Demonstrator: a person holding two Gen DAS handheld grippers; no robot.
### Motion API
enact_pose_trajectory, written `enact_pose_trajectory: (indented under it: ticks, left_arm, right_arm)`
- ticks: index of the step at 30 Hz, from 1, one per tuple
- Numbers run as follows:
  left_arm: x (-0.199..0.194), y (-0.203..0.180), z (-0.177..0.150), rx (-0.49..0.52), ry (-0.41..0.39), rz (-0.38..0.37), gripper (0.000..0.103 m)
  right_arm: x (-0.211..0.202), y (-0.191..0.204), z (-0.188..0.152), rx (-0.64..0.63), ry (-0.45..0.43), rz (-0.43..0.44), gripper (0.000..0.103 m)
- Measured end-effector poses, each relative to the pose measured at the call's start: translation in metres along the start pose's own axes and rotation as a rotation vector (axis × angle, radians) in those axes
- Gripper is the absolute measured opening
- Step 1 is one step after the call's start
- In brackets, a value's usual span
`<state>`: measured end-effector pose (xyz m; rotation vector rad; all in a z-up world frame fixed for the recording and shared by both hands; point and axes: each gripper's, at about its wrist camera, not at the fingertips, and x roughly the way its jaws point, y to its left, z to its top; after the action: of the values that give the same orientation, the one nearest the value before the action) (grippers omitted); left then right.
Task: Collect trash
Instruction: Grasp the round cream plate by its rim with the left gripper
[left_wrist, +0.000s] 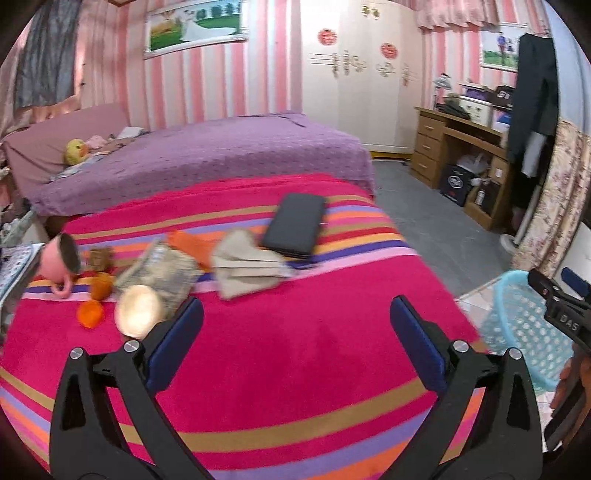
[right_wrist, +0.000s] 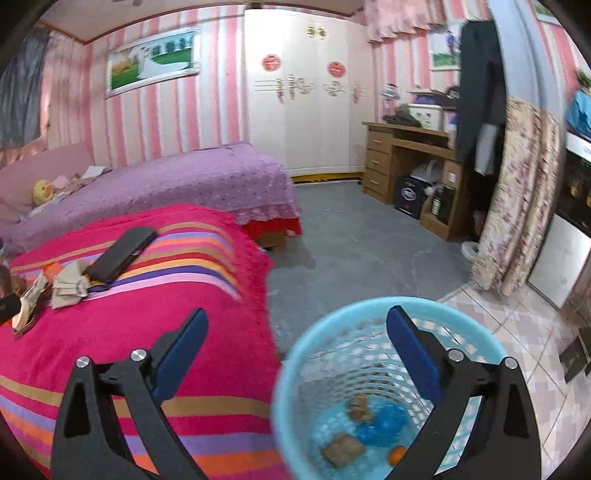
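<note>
You are holding both the left gripper (left_wrist: 295, 319) and right gripper (right_wrist: 297, 328) with jaws spread apart, gripping nothing. The perforated light-blue basket (right_wrist: 295, 354) is sitting beneath your right gripper, holding brown scraps (right_wrist: 343, 448) and a small orange piece (right_wrist: 397, 454).

Left gripper (left_wrist: 295, 314) with matte black triangular cut-out arms, blue padded fingers (left_wrist: 173, 343), round silver screws at the joints, right gripper (right_wrist: 297, 325) built alike, black housing at three o'clock lettered "DAS", bare skin of a hand (left_wrist: 567, 384) below it
</note>
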<state>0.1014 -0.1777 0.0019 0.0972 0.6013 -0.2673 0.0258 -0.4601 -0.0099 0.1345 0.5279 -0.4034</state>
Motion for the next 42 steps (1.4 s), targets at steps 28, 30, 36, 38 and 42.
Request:
enact_pose_trajectory:
  ticks: [28,30,36,38,42]
  left_arm:
    - [0.074,0.176,-0.023,-0.131,0.132,0.085,0.097]
    - [0.077,0.173,-0.021,-0.125,0.132,0.066,0.096]
    - [0.093,0.161,-0.022,-0.095,0.193,0.019,0.065]
    - [0.094,0.165,-0.024,-0.117,0.197,-0.001,0.061]
    - [0.091,0.168,-0.024,-0.138,0.189,-0.012,0.061]
  right_arm:
    - [0.040,0.183,-0.013,-0.137,0.102,0.211,0.095]
    - [0.041,0.185,-0.013,-0.141,0.108,0.213,0.095]
    - [0.042,0.186,-0.014,-0.155,0.117,0.215,0.095]
    - [0.041,0.185,-0.014,-0.158,0.117,0.215,0.095]
    - [0.040,0.184,-0.015,-0.150,0.121,0.225,0.095]
